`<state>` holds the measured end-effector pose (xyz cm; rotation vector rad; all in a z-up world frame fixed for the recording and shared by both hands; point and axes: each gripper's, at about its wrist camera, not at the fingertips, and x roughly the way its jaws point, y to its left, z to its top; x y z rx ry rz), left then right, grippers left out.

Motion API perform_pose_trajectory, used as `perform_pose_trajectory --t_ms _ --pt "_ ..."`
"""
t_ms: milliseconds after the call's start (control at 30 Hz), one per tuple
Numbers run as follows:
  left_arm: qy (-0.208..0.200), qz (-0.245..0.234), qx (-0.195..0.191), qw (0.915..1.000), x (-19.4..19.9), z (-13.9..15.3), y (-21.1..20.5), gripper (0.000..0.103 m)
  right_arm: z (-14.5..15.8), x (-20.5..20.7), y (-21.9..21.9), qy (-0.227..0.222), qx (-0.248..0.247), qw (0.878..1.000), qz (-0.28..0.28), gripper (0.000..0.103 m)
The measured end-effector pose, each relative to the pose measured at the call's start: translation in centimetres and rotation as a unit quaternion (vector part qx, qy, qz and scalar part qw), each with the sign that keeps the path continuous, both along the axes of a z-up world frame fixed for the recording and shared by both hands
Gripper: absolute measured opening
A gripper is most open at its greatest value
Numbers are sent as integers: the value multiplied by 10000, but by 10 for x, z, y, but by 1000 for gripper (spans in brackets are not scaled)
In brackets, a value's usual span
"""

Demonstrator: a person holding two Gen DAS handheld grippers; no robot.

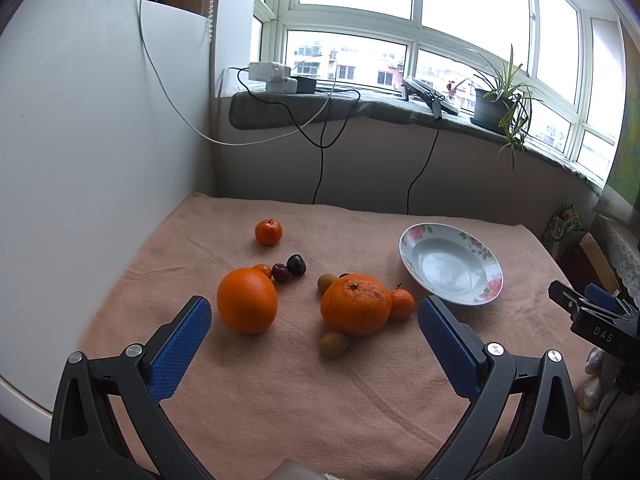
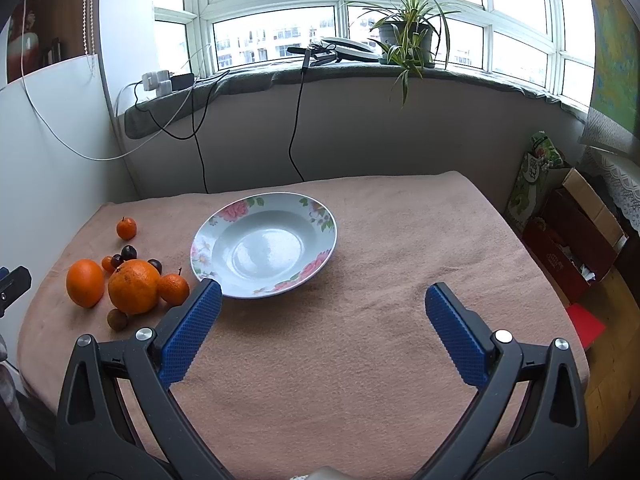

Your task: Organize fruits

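Fruit lies loose on a pink cloth (image 1: 280, 392): a smooth orange (image 1: 247, 300), a rougher large orange (image 1: 355, 304), small mandarins (image 1: 268, 232) (image 1: 402, 303), two dark cherries (image 1: 296, 265), two brown kiwis (image 1: 334, 344). An empty floral plate (image 1: 412, 236) (image 2: 320, 216) sits to their right. My left gripper (image 1: 315, 316) is open and empty, hovering just in front of the two oranges. My right gripper (image 2: 323, 300) is open and empty, near the plate's front rim; the fruit (image 2: 133, 286) lies to its left.
A white panel (image 1: 100, 160) stands along the left edge of the table. Black and white cables (image 1: 320, 160) hang from the windowsill behind. A potted plant (image 2: 406, 36) sits on the sill. Cardboard boxes (image 2: 576, 236) stand on the floor at right.
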<state>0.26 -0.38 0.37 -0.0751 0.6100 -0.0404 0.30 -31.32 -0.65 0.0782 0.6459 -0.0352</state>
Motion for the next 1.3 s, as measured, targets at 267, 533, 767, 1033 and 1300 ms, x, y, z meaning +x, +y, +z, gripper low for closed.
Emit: perform_pose_trajectory --t_ms 267,533,767,1033,1300 --pt "11 -15 -26 10000 0 -1 0 102 0 0 0 7 12 10000 4 103" --pt "63 -55 -72 9999 2 -3 1 102 -4 3 3 80 22 10000 30 103" --pt "114 -90 -89 9999 5 -6 0 102 -5 5 3 111 30 9999 31 103" --pt "210 -146 -128 9996 12 -13 2 102 -11 12 7 214 83 9997 79 103" --pt "555 -213 -464 9972 26 -35 17 102 -20 24 13 425 623 9959 504 103"
